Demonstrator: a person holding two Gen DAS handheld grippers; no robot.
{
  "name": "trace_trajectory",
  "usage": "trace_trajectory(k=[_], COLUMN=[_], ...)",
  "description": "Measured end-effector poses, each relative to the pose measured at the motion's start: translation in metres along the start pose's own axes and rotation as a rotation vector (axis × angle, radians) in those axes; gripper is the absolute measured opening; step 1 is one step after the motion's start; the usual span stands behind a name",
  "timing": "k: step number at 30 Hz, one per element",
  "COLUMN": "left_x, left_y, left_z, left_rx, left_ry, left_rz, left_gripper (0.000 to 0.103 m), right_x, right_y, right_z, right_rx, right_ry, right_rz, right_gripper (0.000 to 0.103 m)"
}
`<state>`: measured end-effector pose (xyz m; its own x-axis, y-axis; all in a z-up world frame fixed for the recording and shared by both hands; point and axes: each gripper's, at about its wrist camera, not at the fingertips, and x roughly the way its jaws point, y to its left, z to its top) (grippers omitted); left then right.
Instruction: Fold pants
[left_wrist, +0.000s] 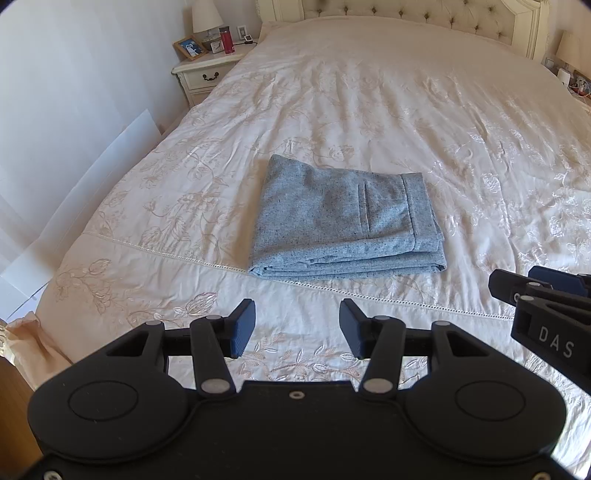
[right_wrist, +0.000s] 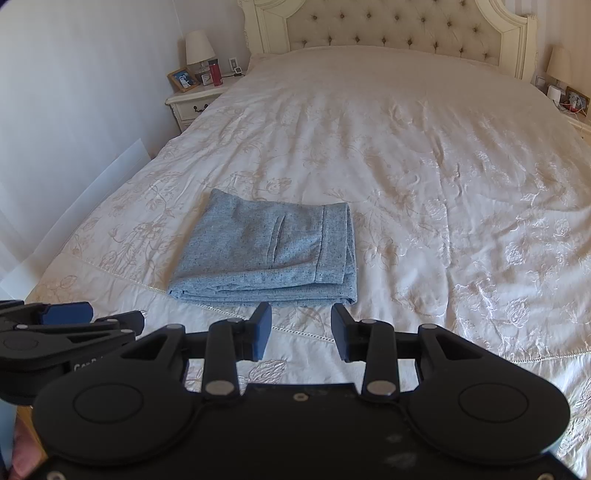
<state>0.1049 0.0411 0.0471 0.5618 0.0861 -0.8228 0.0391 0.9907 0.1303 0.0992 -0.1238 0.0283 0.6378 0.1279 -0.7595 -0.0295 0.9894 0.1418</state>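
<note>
Now the folded pants (left_wrist: 343, 221) lie flat on the bedspread (left_wrist: 369, 110); nearer than the pants, left gripper (left_wrist: 297, 330) and right gripper (right_wrist: 301, 332) both gape, empty.

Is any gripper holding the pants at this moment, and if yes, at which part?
No. Both the left gripper and the right gripper are open and empty, short of the folded grey pants, which lie alone on the bed.

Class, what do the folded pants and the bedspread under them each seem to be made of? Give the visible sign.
Pants: probably a wool-like woven cloth, matte; grey-blue with dark flecks, thick soft folds.
Bedspread: probably satin or silky cotton; it glints in the light, with embroidered flowers.
</note>
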Motion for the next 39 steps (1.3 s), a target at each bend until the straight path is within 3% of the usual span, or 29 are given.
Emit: trace_trajectory(k=[39], left_x=[0.0023], left_y=[0.0015], left_z=[-0.0043], left_rx=[0.001], left_ry=[0.01], left_rz=[0.01], left_gripper=[0.058], right_x=[0.0039], right_y=[0.0072], right_z=[-0.0015], right_rx=[-0.001], right_ry=[-0.001], right_rz=[0.004], right_gripper=[0.038])
